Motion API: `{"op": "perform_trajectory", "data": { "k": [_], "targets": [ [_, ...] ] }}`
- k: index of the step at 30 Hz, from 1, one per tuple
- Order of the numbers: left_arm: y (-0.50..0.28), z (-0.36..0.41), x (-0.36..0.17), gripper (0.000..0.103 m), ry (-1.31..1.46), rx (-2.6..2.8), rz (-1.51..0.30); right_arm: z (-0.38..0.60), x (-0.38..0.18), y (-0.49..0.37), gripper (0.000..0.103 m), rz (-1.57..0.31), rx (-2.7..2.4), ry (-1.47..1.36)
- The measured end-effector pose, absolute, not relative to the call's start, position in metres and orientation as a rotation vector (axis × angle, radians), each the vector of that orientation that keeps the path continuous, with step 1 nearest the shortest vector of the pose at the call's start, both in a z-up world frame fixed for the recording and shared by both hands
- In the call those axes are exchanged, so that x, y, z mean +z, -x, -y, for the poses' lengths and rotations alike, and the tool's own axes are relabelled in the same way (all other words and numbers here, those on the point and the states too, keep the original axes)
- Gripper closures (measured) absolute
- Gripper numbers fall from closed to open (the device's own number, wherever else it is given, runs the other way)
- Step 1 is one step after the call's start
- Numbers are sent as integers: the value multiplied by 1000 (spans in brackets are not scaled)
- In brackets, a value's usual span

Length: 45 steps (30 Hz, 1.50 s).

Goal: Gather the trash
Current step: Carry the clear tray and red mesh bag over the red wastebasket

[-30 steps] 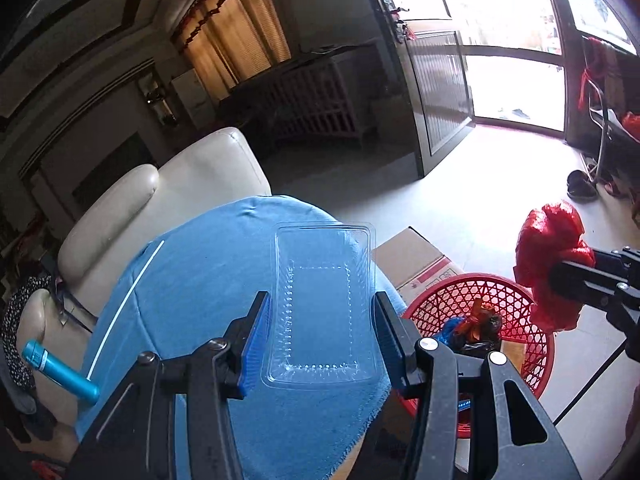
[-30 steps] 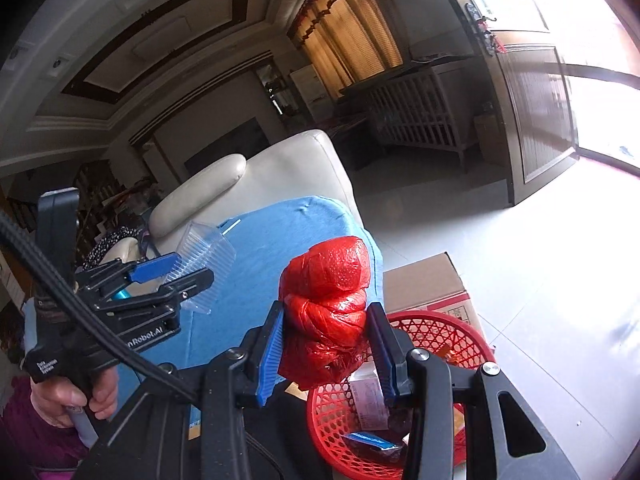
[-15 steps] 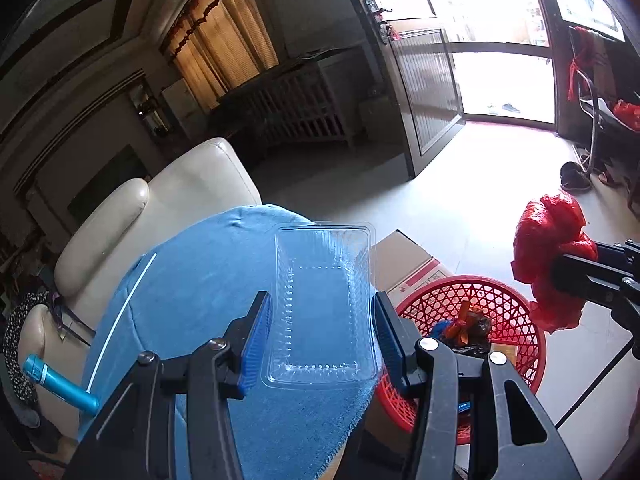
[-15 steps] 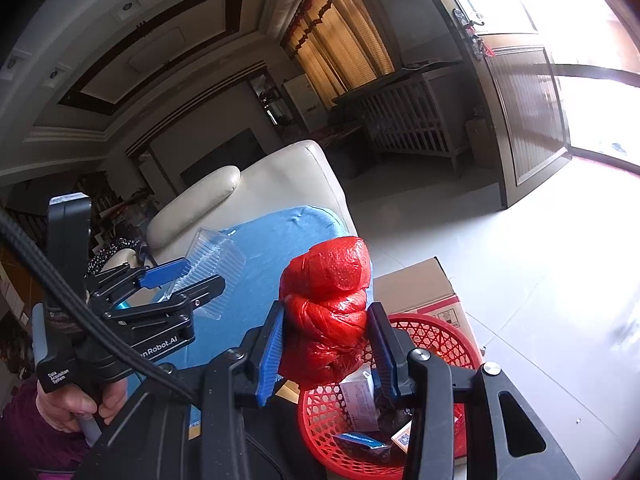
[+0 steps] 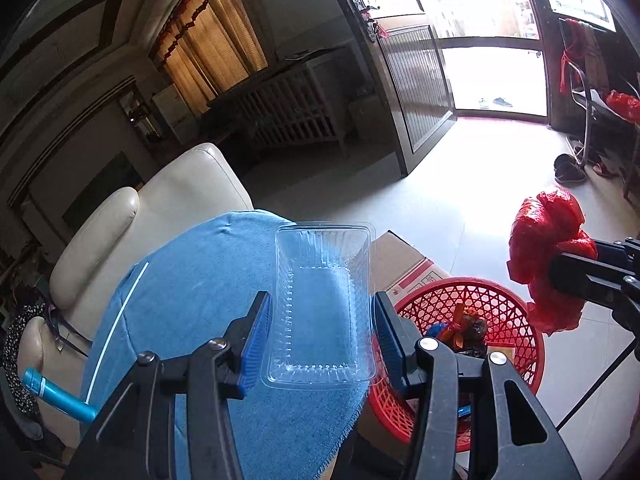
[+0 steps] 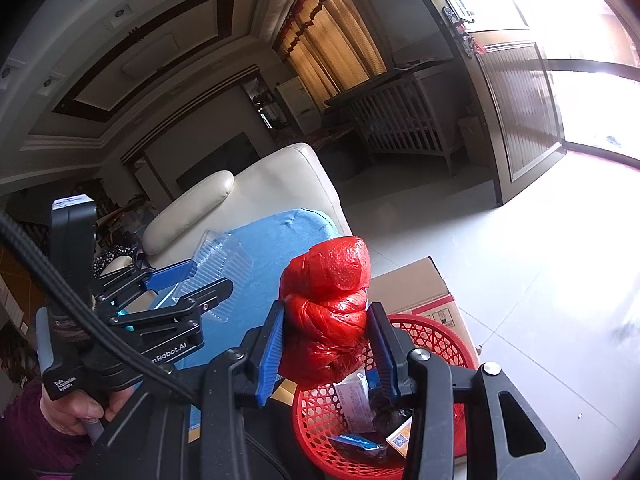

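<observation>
My left gripper (image 5: pixel 322 334) is shut on a clear plastic tray (image 5: pixel 322 304), held above a blue cloth (image 5: pixel 200 292). From the right wrist view the same left gripper (image 6: pixel 192 284) and the clear plastic tray (image 6: pixel 224 260) sit at the left, with a hand (image 6: pixel 76 412) on the handle. My right gripper (image 6: pixel 326 344) is shut on a crumpled red plastic bag (image 6: pixel 326 308), hanging over the red mesh basket (image 6: pixel 436 340). In the left wrist view the red plastic bag (image 5: pixel 546 240) hangs at the right, above the red mesh basket (image 5: pixel 492 300), which holds several scraps.
A cardboard box (image 5: pixel 404 260) stands behind the basket. A cream leather armchair (image 5: pixel 160 208) sits beyond the blue cloth, and a teal tube (image 5: pixel 56 394) lies at the far left. Pale tiled floor (image 5: pixel 460 184) runs toward an open doorway with shoes (image 5: pixel 568 168).
The left gripper with the clear tray has shifted a little toward the basket side. The right gripper with the red bag has stayed put.
</observation>
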<state>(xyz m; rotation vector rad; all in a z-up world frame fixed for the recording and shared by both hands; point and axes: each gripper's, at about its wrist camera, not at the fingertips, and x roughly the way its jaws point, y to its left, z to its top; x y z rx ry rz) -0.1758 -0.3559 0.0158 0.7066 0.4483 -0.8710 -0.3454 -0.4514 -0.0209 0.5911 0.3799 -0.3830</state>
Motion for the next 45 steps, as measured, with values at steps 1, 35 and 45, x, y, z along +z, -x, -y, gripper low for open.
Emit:
{"op": "perform_trajectory", "data": {
  "k": [1, 35, 45],
  "targets": [
    [175, 357, 16, 50, -707, -872, -449, 452, -21, 345, 59, -381, -384, -593],
    [189, 390, 3, 50, -737, -938, -516, 464, -27, 376, 59, -338, -435, -659],
    [176, 394, -14, 50, -747, -955, -553, 470, -38, 367, 59, -379, -447, -687]
  ]
}}
